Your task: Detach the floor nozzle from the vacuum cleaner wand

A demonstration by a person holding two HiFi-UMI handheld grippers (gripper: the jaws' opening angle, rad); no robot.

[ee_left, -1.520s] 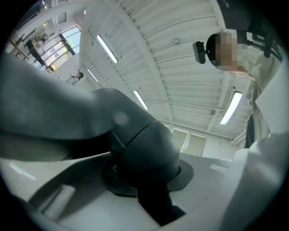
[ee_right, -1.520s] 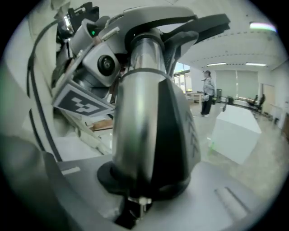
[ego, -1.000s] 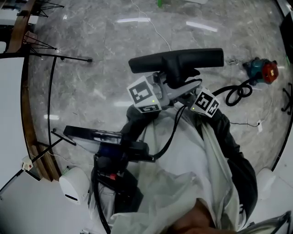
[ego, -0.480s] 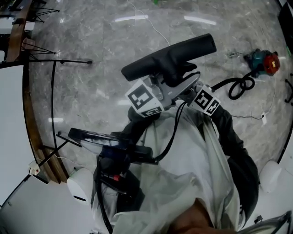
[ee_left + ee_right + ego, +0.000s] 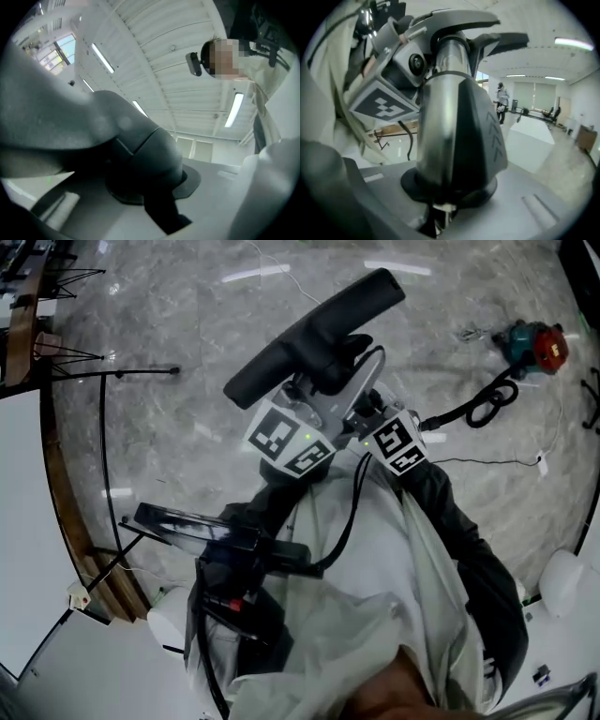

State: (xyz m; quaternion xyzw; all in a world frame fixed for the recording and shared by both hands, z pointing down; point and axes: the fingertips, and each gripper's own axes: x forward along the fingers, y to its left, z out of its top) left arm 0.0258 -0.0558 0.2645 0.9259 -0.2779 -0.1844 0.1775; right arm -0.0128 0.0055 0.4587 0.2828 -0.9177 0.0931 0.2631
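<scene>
The black floor nozzle (image 5: 314, 334) slants above the floor in the head view, its right end higher in the picture. Both grippers meet under it at the joint. My left gripper (image 5: 314, 404), below its marker cube (image 5: 281, 442), is shut on the nozzle's dark neck (image 5: 145, 154). My right gripper (image 5: 361, 413), beside its marker cube (image 5: 394, 442), is shut on the silver wand tube (image 5: 438, 122) and its dark collar (image 5: 483, 136) marked with arrows. In the right gripper view, the left gripper (image 5: 401, 61) sits just beyond the collar. The rest of the wand is hidden.
A red and teal power tool (image 5: 536, 345) with a coiled black cable (image 5: 489, 407) lies on the marble floor at the right. Thin black stands (image 5: 103, 371) and a wooden edge (image 5: 58, 493) are at the left. A white block (image 5: 532, 133) stands farther off.
The nozzle has swung anticlockwise, its right end moving up the picture. Both grippers have shifted up and left with it, still closed at the joint.
</scene>
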